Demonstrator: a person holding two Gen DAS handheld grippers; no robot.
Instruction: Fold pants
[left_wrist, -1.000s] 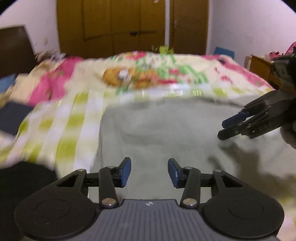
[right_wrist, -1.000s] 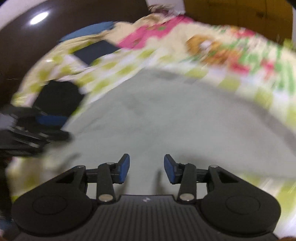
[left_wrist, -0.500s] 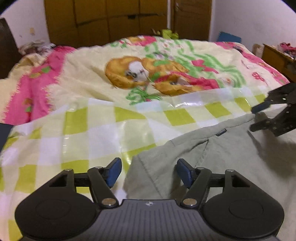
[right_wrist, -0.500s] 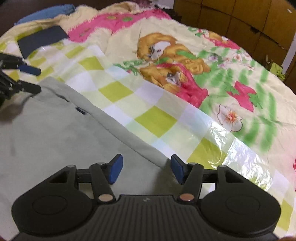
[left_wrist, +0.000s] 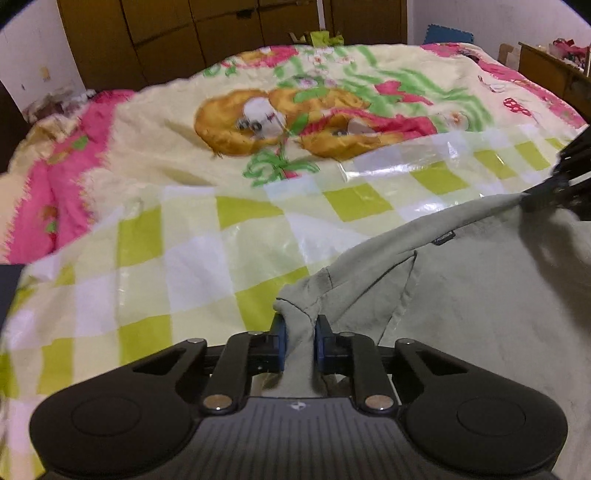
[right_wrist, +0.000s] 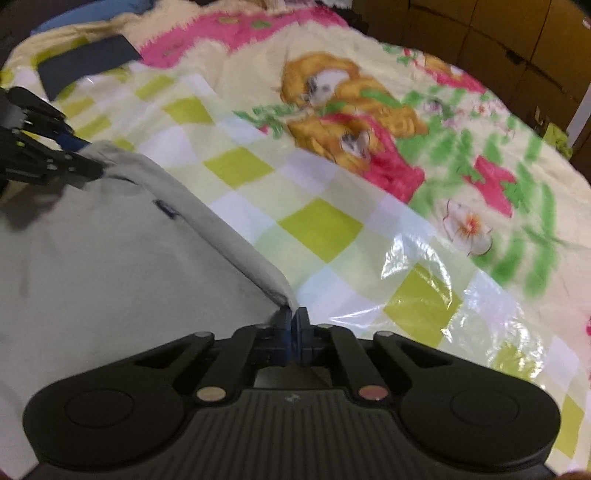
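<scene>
Item: pants, grey-green, spread on the checked plastic sheet that overlies the cartoon-print bedspread.

Left gripper: jaws closing, a bunched corner of the pants' upper edge pinched between them.

Right gripper: clamped on the opposite corner of the same edge, the hem drawn taut between the two.

Step in hand: both corners secured for the fold.

Next move, judged: lift both corners together, evenly, and carry the edge across the pants.
</scene>
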